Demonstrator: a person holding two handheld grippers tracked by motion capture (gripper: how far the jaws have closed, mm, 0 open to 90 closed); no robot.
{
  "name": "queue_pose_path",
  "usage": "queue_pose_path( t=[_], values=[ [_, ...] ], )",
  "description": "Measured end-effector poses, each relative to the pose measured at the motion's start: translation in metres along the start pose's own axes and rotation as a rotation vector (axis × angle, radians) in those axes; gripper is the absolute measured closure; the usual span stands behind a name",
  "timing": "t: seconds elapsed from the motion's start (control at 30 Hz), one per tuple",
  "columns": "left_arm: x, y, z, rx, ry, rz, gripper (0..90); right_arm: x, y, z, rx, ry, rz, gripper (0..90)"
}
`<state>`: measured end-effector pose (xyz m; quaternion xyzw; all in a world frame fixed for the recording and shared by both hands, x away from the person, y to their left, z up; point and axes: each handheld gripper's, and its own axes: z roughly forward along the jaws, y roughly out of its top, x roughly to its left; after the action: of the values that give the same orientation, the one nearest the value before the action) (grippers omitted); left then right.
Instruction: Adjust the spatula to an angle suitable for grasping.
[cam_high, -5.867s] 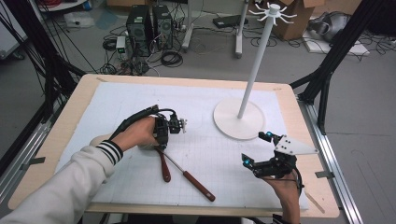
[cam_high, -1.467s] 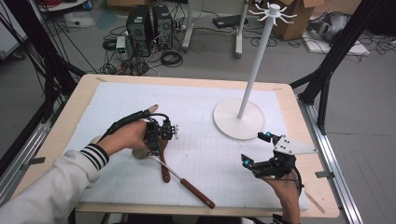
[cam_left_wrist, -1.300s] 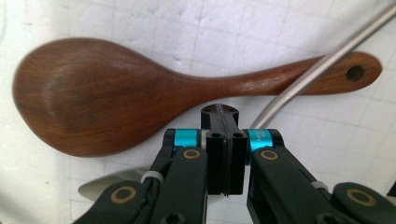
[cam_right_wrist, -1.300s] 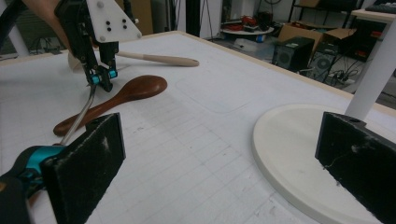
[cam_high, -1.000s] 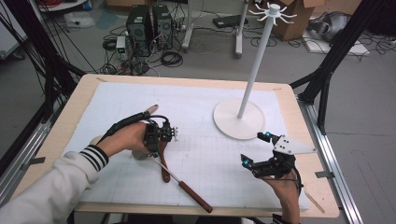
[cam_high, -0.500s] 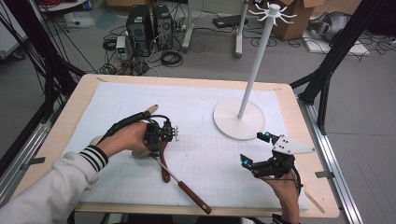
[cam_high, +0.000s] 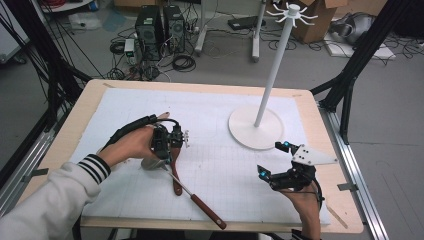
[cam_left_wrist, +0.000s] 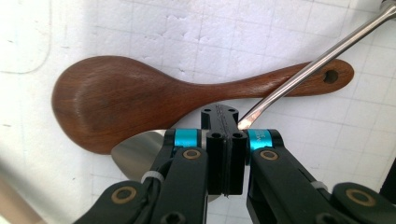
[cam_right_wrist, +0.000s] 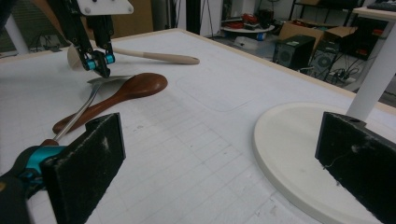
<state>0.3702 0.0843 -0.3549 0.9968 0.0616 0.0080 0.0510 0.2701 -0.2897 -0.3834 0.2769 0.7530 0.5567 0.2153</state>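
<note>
Left forearm in a white sleeve with striped cuff, coming in from the front left corner of the table (cam_high: 90, 115), hand wrapped around the left gripper (cam_high: 165, 159) and tipped so the jaws point down at the mat. Jaws pressed together, clamped on the metal spatula (cam_high: 182, 185) at the thin neck where the shaft meets the blade. Right hand low near the front right corner, holding the right gripper (cam_high: 272, 159) level, jaws spread wide with nothing between them.

From above: spatula running at a slant from the left gripper toward the front edge, red-brown handle nearest that edge, crossing over the dark wooden spoon (cam_high: 175, 172), both left of the middle.

Along the left gripper (cam_left_wrist: 224, 135): spoon (cam_left_wrist: 140, 102) lying flat, smooth oval bowl, handle with a hanging hole at its end; polished round steel shaft of the spatula (cam_left_wrist: 303, 65) crossing over that handle; shiny flat blade poking out beside the closed pads.

Along the right gripper (cam_right_wrist: 219, 163): rough black foam pads at either side; far off, the left gripper (cam_right_wrist: 99, 63) pinching the spatula (cam_right_wrist: 86, 112); behind it a pale wooden spoon (cam_right_wrist: 154, 56). At the right, the round, flat base of the white stand (cam_right_wrist: 299, 154), its pole rising toward the back right corner.
</note>
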Motion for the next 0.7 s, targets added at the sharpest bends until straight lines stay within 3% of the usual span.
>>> queue_pose_path(
  t=[0.2,0.7],
  values=[
    [0.000,0.000,-0.008,-0.019,0.010,0.003,89.6,0.000,0.000,0.000,-0.001,-0.001,0.000,0.5],
    [-0.006,-0.003,-0.028,-0.119,0.052,0.079,89.6,0.000,0.000,-0.001,-0.005,-0.005,0.001,0.5]
  ],
)
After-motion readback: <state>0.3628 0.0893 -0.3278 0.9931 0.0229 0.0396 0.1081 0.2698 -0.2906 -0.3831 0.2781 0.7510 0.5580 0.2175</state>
